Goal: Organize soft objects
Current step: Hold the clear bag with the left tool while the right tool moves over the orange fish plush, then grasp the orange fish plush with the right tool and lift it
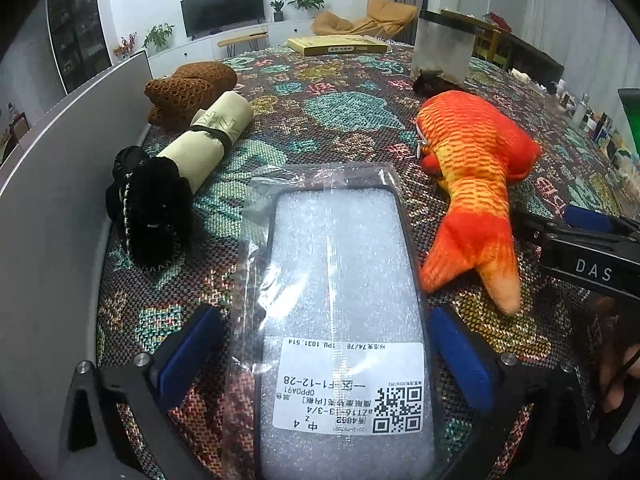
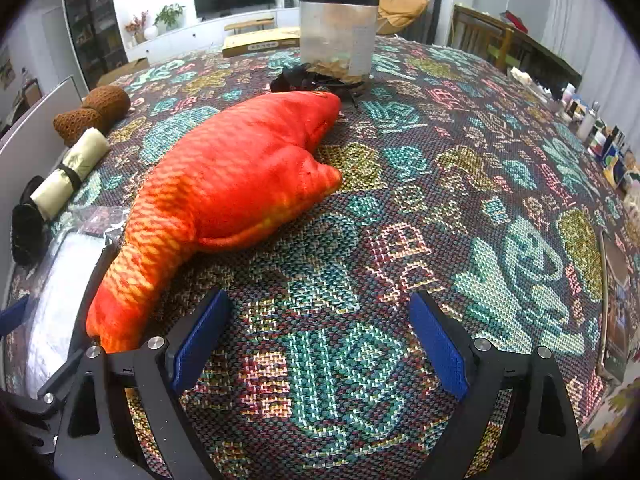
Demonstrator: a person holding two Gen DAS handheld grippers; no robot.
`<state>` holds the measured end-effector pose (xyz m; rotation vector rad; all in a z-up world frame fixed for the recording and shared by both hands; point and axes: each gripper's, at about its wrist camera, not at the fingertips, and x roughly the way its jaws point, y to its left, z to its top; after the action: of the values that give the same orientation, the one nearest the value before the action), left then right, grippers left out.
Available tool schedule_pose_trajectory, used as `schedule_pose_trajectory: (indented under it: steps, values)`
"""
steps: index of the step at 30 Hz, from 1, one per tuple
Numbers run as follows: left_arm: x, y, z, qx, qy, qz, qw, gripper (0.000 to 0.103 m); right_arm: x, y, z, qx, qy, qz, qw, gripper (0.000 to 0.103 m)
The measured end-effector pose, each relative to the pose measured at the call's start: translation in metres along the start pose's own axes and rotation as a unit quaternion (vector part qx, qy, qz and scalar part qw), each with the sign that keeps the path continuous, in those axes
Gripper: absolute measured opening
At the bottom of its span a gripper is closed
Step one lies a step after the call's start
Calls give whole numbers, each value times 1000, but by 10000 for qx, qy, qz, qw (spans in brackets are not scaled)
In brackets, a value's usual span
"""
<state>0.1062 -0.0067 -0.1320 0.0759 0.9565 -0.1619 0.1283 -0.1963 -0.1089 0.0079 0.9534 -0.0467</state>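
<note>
A patterned woven tablecloth (image 2: pixel 460 184) covers the table. On it lies the orange plush fish (image 2: pixel 224 196), the landmark. Left of the fish lies a bagged foam-padded phone case (image 1: pixel 340 280), between the wide-open, non-touching blue pads of the left gripper (image 1: pixel 326 354). Right of the fish's tail, the right gripper (image 2: pixel 318 338) gapes, empty. Farther left: cream fabric roll (image 1: pixel 208 140), black fuzzy bundle (image 1: pixel 154 216).

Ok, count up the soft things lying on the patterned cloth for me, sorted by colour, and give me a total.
Orange: 1, the plush fish
Brown: 1, the knitted item
Cream: 1, the rolled cloth
Black: 2, the fuzzy bundle and a small dark item by the clear container
White: 1, the bagged foam-filled case
Total: 6
</note>
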Motion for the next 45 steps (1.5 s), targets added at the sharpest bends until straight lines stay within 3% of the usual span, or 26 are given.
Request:
schedule_pose_trajectory:
  steps: [29,33,36,38,41,43,45]
  values:
    - [-1,0,-2,-20,-23,5,10000,103,0,0,-1,-26,14,19,10000,93]
    - [-2,0,-2,-22,-25,3,10000,103,2,-7,5,-159,102,247,9995,93]
    - [-2,0,-2,-21,-25,2,10000,103,0,-14,8,113,30,339,9994,92]
    - [-1,0,-2,-21,-24,2,10000,103,-6,-17,13,384,-127,641,9971,92]
    - [-1,0,-2,-22,-25,3,10000,103,-14,-13,27,768,-431,1426,9859,92]
    - [-2,0,-2,-23,-26,2,10000,103,-6,0,44,750,-382,1624,9831,92]
    - [-2,0,-2,-22,-26,3,10000,103,5,13,56,636,-295,1536,9856,92]
